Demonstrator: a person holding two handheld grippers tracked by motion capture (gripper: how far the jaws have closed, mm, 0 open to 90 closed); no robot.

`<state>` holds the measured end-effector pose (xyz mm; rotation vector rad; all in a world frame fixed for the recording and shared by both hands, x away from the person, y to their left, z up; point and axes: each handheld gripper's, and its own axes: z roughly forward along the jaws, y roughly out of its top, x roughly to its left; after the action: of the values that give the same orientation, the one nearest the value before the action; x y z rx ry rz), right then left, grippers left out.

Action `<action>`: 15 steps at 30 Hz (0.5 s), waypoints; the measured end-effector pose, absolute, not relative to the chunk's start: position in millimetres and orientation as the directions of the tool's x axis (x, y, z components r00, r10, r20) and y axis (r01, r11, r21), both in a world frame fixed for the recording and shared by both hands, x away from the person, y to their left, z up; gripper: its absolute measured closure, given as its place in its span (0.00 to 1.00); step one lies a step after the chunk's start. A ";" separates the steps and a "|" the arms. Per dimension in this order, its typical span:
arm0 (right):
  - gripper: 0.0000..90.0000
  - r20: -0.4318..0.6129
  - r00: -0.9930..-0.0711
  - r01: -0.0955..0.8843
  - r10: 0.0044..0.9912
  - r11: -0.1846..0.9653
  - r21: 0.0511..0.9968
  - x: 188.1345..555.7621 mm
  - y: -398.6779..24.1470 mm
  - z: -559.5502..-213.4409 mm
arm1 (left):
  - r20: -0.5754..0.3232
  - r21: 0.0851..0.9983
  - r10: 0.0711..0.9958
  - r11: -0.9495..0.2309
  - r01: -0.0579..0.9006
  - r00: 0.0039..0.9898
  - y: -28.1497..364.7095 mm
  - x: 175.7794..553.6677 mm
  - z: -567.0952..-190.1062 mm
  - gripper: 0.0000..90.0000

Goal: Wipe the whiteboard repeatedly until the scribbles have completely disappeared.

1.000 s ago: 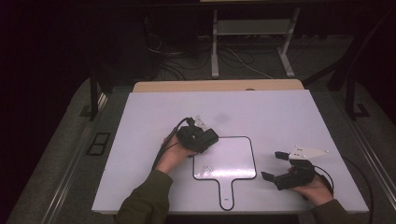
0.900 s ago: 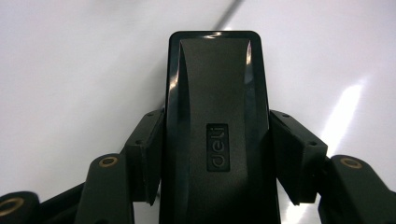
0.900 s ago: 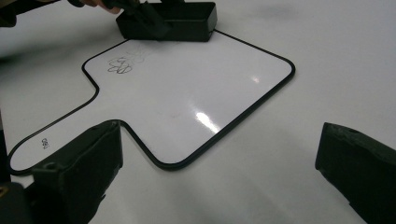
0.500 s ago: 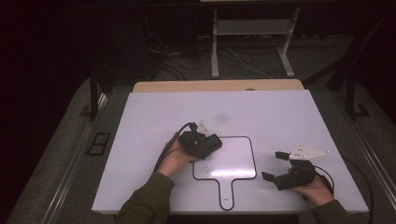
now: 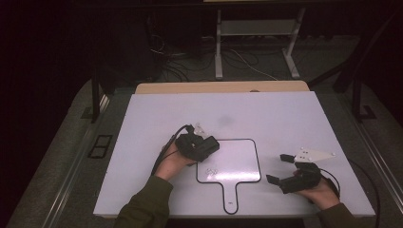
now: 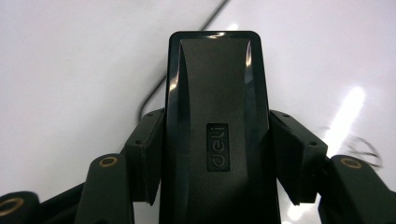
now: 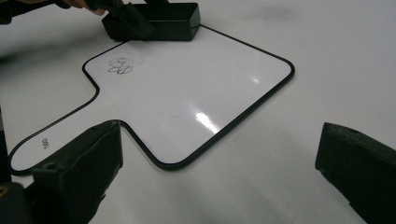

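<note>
With the left gripper [image 5: 205,147] clamped on the black eraser [image 6: 217,126] at the whiteboard's [image 5: 240,159] upper left edge, keep it flat and sweep down over the scribble [image 5: 209,170] — the right gripper [image 5: 280,168], fingers apart, could steady the board on the desk [image 5: 285,114].

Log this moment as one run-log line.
left gripper: shut on eraser | right gripper: open, idle | whiteboard: scribble unerased
</note>
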<state>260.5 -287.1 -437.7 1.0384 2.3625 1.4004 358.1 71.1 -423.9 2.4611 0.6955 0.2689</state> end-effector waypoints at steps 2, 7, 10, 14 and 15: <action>0.00 0.168 -0.733 0.465 0.659 0.304 0.832 260.6 -287.0 -437.8 | 0.028 0.577 0.522 -0.705 0.412 0.852 68.5 353.6 -424.8 0.44; 0.00 0.169 -0.731 0.465 0.661 0.301 0.833 260.6 -287.5 -437.6 | 0.022 0.571 0.488 -0.722 0.389 0.873 61.7 340.1 -424.4 0.44; 0.00 0.169 -0.731 0.465 0.661 0.301 0.833 260.7 -287.4 -437.7 | 0.010 0.567 0.466 -0.731 0.379 0.885 57.5 332.3 -424.0 0.44; 0.00 0.169 -0.732 0.465 0.660 0.301 0.833 260.8 -287.3 -437.7 | -0.010 0.574 0.438 -0.734 0.363 0.899 52.5 322.5 -424.7 0.44; 0.00 0.170 -0.732 0.465 0.660 0.301 0.833 260.8 -287.4 -437.6 | -0.011 0.574 0.434 -0.735 0.361 0.901 51.4 319.9 -424.9 0.44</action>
<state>260.8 -287.4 -437.6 1.0375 2.3608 1.4030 319.9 51.4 -424.9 2.4735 0.5686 0.1648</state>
